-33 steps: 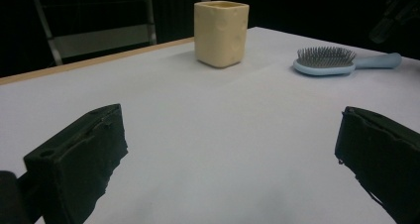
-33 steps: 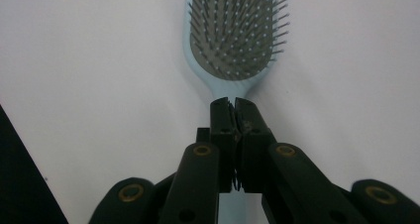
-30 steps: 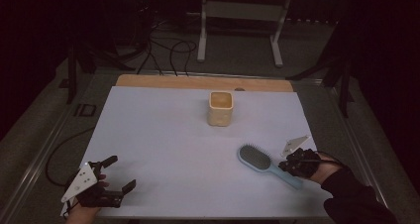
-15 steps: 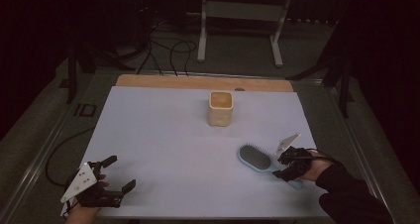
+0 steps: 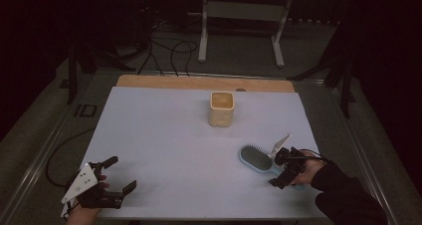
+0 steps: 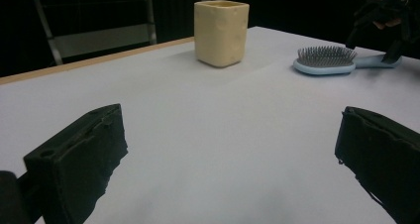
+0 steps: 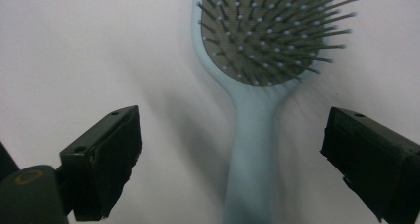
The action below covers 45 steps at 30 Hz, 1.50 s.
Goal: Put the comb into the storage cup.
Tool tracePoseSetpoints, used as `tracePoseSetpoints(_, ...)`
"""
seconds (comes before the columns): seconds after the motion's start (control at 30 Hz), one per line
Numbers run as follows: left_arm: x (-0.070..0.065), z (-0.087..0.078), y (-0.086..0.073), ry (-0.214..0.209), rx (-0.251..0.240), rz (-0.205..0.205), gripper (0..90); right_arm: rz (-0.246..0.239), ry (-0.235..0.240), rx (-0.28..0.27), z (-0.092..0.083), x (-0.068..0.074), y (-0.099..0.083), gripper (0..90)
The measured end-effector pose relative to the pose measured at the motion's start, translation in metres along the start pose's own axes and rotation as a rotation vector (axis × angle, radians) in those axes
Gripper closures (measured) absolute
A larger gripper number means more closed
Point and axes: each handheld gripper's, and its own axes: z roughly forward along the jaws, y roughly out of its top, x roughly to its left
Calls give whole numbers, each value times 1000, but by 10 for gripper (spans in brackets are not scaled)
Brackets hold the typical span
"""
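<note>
The right claw (image 7: 237,169), jaws just opened wide, straddles the hairbrush (image 7: 257,60) handle near the counter's right edge; gripping and lifting remain undone.

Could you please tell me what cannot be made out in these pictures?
- Light blue plastic hairbrush: handle end cut off by the bottom edge, right gripper view; covered by the right gripper in the high view.
- Cream square cup: contents too dark, high view; hidden by its wall, left gripper view.
</note>
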Motion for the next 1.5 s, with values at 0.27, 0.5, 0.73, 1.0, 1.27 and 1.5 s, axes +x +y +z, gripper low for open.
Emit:
tracePoseSetpoints(0.27,0,0,0,-2,0,-1,0,-4,3,35,10,-1,4,104)
tracePoseSetpoints(0.5,0,0,0,-4,1,-2,0,-14,-5,67,12,-5,6,320)
tracePoseSetpoints(0.73,0,0,0,-3,1,-2,0,-27,-37,83,12,-8,8,437)
tracePoseSetpoints(1.0,0,0,0,-4,2,-3,0,-48,-39,113,15,-8,11,565)
tracePoseSetpoints(1.27,0,0,0,-5,2,-6,0,-62,-43,151,17,-6,14,640)
tracePoseSetpoints(1.5,0,0,0,-7,3,-6,0,-25,-38,173,19,-7,16,673)
